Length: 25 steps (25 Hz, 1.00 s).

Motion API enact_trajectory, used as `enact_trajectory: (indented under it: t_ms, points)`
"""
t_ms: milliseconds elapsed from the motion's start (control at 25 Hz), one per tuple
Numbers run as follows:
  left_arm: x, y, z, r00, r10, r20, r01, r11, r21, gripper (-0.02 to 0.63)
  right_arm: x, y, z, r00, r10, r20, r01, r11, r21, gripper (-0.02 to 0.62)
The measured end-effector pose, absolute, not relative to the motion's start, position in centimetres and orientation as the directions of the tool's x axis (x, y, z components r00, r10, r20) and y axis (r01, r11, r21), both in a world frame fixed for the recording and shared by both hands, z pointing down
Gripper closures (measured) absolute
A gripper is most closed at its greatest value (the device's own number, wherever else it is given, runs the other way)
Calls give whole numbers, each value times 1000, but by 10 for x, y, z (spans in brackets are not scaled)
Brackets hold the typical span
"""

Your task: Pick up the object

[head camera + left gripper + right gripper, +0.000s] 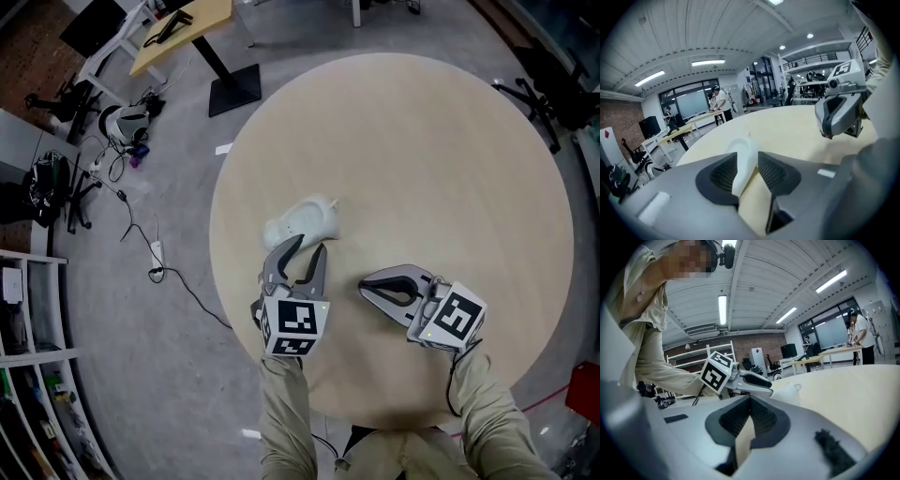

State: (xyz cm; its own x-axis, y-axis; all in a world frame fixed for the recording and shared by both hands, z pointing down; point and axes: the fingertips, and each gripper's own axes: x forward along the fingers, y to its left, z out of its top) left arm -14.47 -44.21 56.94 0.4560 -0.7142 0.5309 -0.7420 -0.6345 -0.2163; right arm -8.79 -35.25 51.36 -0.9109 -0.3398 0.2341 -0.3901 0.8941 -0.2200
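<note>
One round worktop (450, 169); left hand-held gripper (309, 246), jaws spread; right hand-held gripper (364, 284), jaws pressed together on nothing; white object (302, 220) lying on the worktop's left part, near end between the left jaws, unpinched.

desk (422, 150): 1 | white object (302, 221) on desk: 1 | hand-held grippers over desk: 2 (left hand-held gripper (309, 246), right hand-held gripper (366, 284))
</note>
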Motion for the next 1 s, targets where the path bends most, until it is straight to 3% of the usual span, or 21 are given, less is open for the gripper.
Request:
enact_trajectory:
  t_ms: [360, 680, 1000]
  points:
    - [-148, -458, 611, 275, -699, 660, -628, -650, -427, 379, -80, -354, 516, -905, -356, 231, -407, 884, -231, 594]
    - [-148, -474, 619, 167, -740, 651, -556, -616, -558, 378, -73, -354, 518, -897, -375, 235, -427, 874, -233, 594]
    - [-149, -482, 619, 118, -785, 608, -526, -569, -632, 422, -70, -357, 517, -891, -394, 225, -443, 864, -241, 594]
